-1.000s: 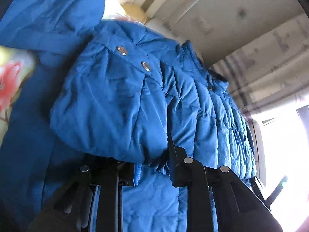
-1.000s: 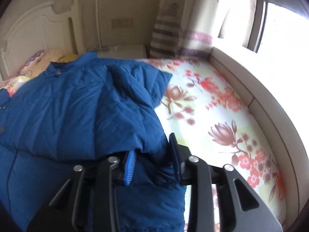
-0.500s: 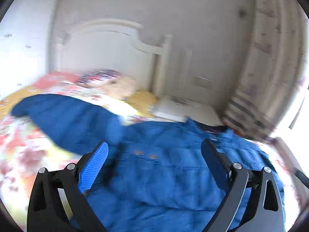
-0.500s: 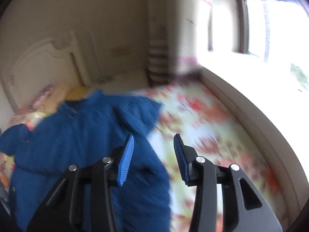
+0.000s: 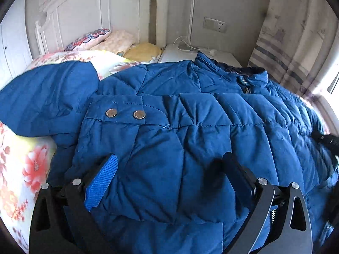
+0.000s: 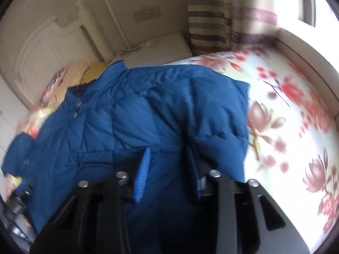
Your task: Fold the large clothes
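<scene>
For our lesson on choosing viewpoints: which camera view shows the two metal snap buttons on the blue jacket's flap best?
The left wrist view: the snap buttons sit sharp and side by side on the blue jacket flap, just beyond the open left tool. The right wrist view is blurred; that flap cannot be made out there, only small fasteners near the collar.

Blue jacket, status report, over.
Left gripper and right gripper both open. Blue jacket flat on floral bedsheet, sleeve cuff folded across front. Nothing in the way.

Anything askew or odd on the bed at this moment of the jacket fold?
Nothing is damaged or spilled. The blue jacket lies spread on the floral bedsheet, with one sleeve still sticking out sideways, unfolded. The left gripper is wide open over the jacket; the right gripper is open too.
</scene>
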The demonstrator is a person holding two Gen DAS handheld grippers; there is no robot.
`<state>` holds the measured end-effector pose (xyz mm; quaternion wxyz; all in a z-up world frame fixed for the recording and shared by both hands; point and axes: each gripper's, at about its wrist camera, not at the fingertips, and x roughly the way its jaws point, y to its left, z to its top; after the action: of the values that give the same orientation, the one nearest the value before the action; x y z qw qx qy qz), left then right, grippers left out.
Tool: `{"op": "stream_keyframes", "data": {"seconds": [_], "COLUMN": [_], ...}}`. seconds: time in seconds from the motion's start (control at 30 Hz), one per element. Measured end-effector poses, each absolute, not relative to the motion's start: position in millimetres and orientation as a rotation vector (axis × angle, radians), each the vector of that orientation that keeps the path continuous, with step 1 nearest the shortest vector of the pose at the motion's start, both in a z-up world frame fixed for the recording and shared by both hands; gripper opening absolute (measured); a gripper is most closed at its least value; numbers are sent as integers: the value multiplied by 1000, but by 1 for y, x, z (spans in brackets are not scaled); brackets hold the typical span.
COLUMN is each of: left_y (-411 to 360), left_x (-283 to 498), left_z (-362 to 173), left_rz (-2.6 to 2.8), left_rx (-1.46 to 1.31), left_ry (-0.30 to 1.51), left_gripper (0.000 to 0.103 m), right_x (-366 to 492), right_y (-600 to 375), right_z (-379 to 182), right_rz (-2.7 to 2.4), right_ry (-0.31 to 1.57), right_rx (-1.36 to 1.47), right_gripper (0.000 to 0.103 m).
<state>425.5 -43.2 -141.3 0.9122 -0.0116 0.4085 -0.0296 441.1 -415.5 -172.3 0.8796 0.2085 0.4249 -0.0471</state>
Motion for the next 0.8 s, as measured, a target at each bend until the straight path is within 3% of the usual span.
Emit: {"op": "stream_keyframes", "data": {"seconds": [0.23,0.4,0.57,0.7,0.8], "left_y": [-44,-42,-44,-47,-48], "left_x": [429,429,431,432,433], "left_z": [-142,-142,-142,-143,-143], "left_rz": [-69,-76,-85,-73,-71], "left_rx": [-47,-59,-51,-31,-25], "left_ry": [841,838,846,856,858], "left_gripper": [95,96,99,99,99], "right_x": [446,498,502,460,434], "right_y": [-420,-400,-426,-392,-336], "right_z": [-143,-145,-164,-132,-127], "right_rz": [-101,-179,-183,-186,-48], "right_ry": [781,852,948,859,807], "right_rx": [410,206,328,275,150], "right_gripper": [36,53,55,59,71]}}
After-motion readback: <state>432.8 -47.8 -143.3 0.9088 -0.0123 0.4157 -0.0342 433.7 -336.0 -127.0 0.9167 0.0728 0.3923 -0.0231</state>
